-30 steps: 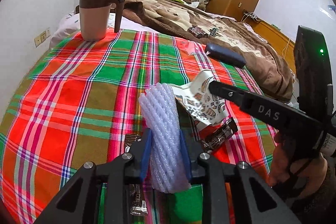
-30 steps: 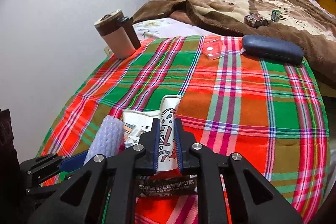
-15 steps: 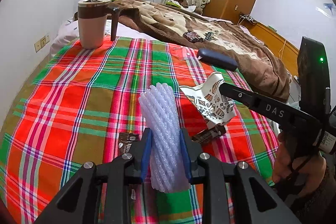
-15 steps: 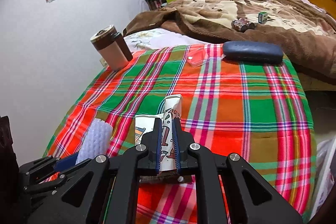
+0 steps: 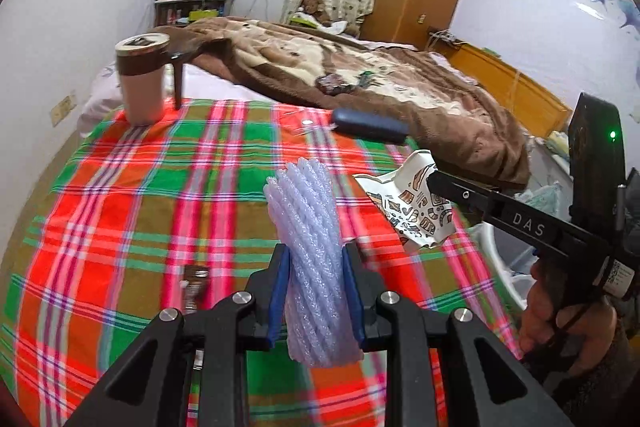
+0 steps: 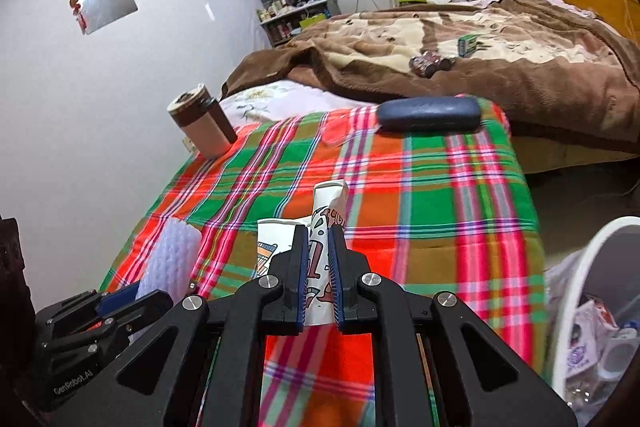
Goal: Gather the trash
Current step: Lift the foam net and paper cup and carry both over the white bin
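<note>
Left gripper [image 5: 314,291]: blue-padded fingers pinching a foam net [image 5: 310,251], a translucent lilac-white mesh sleeve with ribbed, knotted texture, bunched into an upright roll. It stands up between the pads and sticks out below them, held above the plaid cloth [image 5: 160,195]. In the right wrist view the same net [image 6: 174,255] shows at far left as a pale dimpled column.

On the cloth just left of the left gripper: a small dark wrapper [image 5: 194,281], blurred, detail unreadable.

Right gripper [image 6: 318,275]: fingers clamped on a paper cup [image 6: 320,247], flattened and creased, white with brown, orange and black doodle print. Its folded rim rises past the fingertips. From the left wrist view the cup [image 5: 412,211] hangs off the gripper tip near the cloth's right edge, clear of the surface.

Far end of the cloth: a tan mug [image 5: 142,83] with brown band at left, a dark blue case [image 6: 428,113] at right.

Far right, beside the table: a white bin [image 6: 592,287] holding crumpled waste.
</note>
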Demonstrator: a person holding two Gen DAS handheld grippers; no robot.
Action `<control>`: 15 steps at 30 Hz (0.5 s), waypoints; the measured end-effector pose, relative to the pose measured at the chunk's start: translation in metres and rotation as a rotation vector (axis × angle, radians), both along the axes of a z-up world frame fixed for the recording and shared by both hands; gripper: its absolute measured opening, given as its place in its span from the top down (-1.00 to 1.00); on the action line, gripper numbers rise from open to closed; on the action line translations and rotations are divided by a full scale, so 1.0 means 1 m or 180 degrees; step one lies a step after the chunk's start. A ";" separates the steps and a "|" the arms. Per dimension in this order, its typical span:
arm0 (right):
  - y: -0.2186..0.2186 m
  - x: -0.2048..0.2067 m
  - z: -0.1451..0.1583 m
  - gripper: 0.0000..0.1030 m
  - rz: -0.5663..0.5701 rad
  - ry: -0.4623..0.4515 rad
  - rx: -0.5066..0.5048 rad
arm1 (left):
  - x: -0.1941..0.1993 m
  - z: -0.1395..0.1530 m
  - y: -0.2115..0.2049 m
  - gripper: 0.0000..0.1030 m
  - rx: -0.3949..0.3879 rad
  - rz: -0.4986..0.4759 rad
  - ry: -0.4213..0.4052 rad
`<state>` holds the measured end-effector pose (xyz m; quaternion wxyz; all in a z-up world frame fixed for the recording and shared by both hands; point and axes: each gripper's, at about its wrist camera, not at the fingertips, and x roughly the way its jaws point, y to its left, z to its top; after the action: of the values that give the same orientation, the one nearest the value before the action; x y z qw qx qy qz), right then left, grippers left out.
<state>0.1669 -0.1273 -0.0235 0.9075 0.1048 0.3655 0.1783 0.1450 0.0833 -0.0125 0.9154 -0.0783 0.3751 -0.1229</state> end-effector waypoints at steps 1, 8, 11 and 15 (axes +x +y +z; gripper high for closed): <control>-0.005 -0.002 0.002 0.81 -0.0023 -0.0015 0.0010 | -0.001 0.002 -0.004 0.47 -0.0030 -0.0032 -0.0003; -0.042 -0.022 0.015 0.80 -0.0219 -0.0123 0.0021 | -0.006 0.015 -0.040 0.47 -0.0047 -0.0250 -0.0077; -0.062 -0.030 0.018 0.81 -0.0327 -0.0149 0.0036 | -0.007 0.018 -0.059 0.47 -0.0052 -0.0367 -0.0107; -0.090 -0.039 0.021 0.81 -0.0511 -0.0175 0.0008 | -0.007 0.020 -0.091 0.47 -0.0050 -0.0555 -0.0131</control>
<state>0.1275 -0.2170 -0.0029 0.9285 0.1299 0.3307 0.1082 0.1384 -0.0073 0.0078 0.9081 -0.0501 0.3606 -0.2068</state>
